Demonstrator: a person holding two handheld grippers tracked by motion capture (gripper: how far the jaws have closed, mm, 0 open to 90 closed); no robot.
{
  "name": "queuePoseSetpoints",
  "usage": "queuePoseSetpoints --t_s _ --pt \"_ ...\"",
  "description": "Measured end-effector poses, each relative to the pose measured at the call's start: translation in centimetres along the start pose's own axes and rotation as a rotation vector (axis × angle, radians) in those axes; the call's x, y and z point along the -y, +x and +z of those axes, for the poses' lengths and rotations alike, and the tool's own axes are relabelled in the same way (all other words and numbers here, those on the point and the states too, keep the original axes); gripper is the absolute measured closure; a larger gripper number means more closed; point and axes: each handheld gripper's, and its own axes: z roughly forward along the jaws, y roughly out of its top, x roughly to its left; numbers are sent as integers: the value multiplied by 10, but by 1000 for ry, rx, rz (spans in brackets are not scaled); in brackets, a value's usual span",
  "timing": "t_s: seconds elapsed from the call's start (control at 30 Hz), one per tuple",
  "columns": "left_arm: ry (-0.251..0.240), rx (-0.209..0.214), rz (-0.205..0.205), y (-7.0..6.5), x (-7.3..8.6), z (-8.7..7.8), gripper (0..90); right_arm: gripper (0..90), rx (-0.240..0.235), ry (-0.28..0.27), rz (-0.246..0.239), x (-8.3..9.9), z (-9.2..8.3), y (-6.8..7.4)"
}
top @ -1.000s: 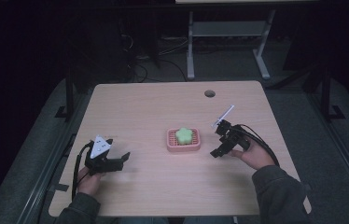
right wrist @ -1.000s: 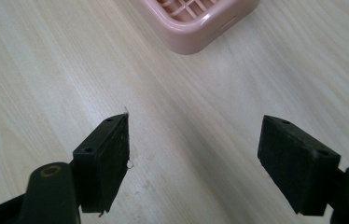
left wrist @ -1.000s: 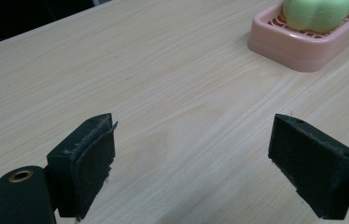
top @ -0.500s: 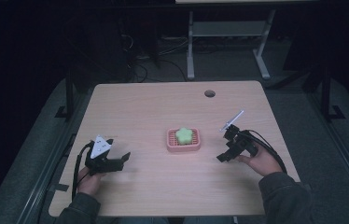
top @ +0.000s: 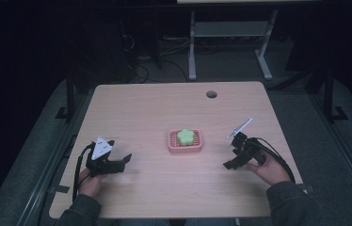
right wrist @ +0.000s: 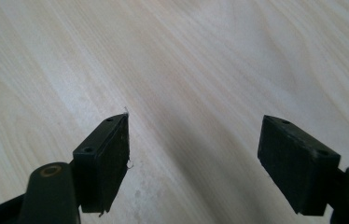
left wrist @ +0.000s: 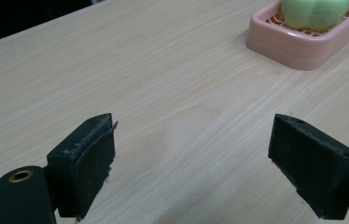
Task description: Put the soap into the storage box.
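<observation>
Now green soap (top: 185,136) sat in pink dish (top: 173,145) mid-table. Left gripper (top: 124,161) and right gripper (top: 230,158) both gaped wide, holding nothing.

No readable text anywhere. Checked the pink soap dish (left wrist: 303,44) ahead and to the right of my left hand-held gripper (left wrist: 191,158) and the green soap (left wrist: 315,11) in it: no label, brand or number. Desk (top: 164,113) surface is bare wood grain, no markings. The grey plate on top of my left hand-held gripper has a few dark dots, too small to read as characters.
</observation>
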Motion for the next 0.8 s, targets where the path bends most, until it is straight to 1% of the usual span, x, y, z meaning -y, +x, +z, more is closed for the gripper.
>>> queuePoseSetpoints --t_s 0.2,0.3,0.43,0.57,0.67,0.8 --pt "-2 -1 2 0 0 1 140 244 8 -24 6 14 -5 4" --pt "-2 -1 6 0 0 1 141 244 9 -38 19 23 -7 5" --pt "1 1 10 -1 0 2 140 243 10 -51 35 36 -7 5" --pt "1 5 5 -1 1 2 141 244 9 -58 54 48 -5 6" --pt "5 3 14 -2 1 2 141 243 8 -67 61 55 -5 7" --pt "13 15 14 -2 1 4 141 243 10 -85 66 64 -7 10"
